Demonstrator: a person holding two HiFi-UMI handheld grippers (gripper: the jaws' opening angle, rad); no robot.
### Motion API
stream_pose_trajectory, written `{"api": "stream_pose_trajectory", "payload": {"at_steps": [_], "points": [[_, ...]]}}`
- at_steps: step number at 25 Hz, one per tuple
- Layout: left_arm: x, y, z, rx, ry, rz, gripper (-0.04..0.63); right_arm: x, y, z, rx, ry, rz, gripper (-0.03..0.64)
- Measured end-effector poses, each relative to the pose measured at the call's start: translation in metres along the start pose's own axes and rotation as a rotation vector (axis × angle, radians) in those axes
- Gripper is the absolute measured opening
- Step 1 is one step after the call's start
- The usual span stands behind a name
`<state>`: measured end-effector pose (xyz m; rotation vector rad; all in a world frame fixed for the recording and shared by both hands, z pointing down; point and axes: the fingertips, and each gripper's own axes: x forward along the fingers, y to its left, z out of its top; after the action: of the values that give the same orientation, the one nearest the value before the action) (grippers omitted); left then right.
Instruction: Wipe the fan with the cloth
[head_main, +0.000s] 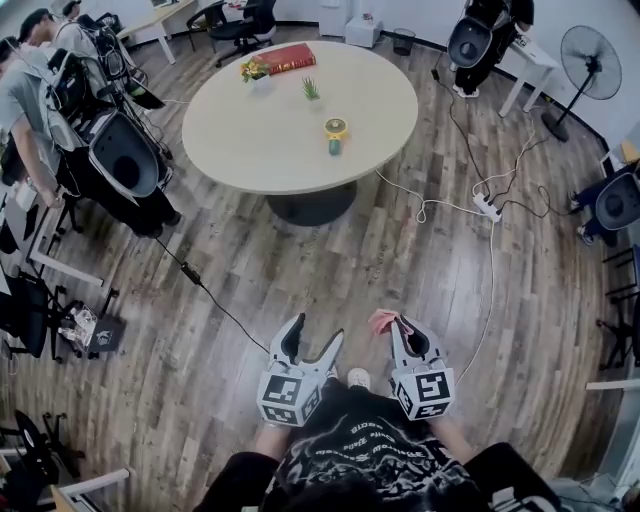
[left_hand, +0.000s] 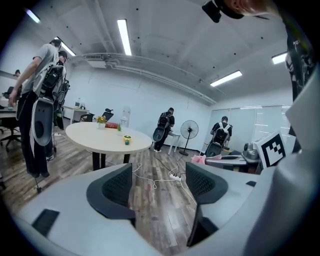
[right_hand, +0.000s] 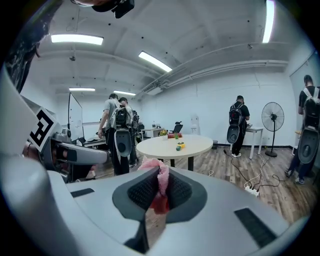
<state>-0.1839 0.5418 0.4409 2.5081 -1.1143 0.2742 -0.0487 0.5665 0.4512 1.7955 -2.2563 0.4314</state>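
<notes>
Two grippers hover over the wooden floor (head_main: 330, 270), close to the person's body. The left gripper (head_main: 318, 332) has its fingers spread wide with nothing between them. The right gripper (head_main: 402, 326) has its fingers pinching the pink cloth (right_hand: 161, 176), which bunches up above them. The small yellow-and-green fan (head_main: 335, 134) stands on the round worktop (head_main: 250, 130), well apart from both.

Wood floor (head_main: 330, 290), round table (head_main: 270, 130), ceiling lights (left_hand: 124, 35)
</notes>
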Motion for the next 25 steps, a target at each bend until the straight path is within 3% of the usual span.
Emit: {"api": "stream_pose_trajectory", "payload": {"at_steps": [7, 13, 20, 25], "points": [[0.014, 0.029, -0.005, 0.001, 0.075, -0.049, 0.346, 0.027, -0.004, -0.004, 0.023, 0.026, -0.055, 0.034], [0.019, 0.048, 0.000, 0.047, 0.076, -0.033, 0.345, 0.043, -0.006, -0.006, 0.173, 0.024, -0.069, 0.034], [0.051, 0.072, 0.016, 0.005, 0.043, 0.017, 0.345, 0.086, -0.035, 0.002, 0.134, 0.025, -0.060, 0.034], [0.094, 0.091, 0.037, -0.012, 0.030, 0.074, 0.345, 0.134, -0.063, 0.023, 0.119, 0.040, -0.004, 0.034]]}}
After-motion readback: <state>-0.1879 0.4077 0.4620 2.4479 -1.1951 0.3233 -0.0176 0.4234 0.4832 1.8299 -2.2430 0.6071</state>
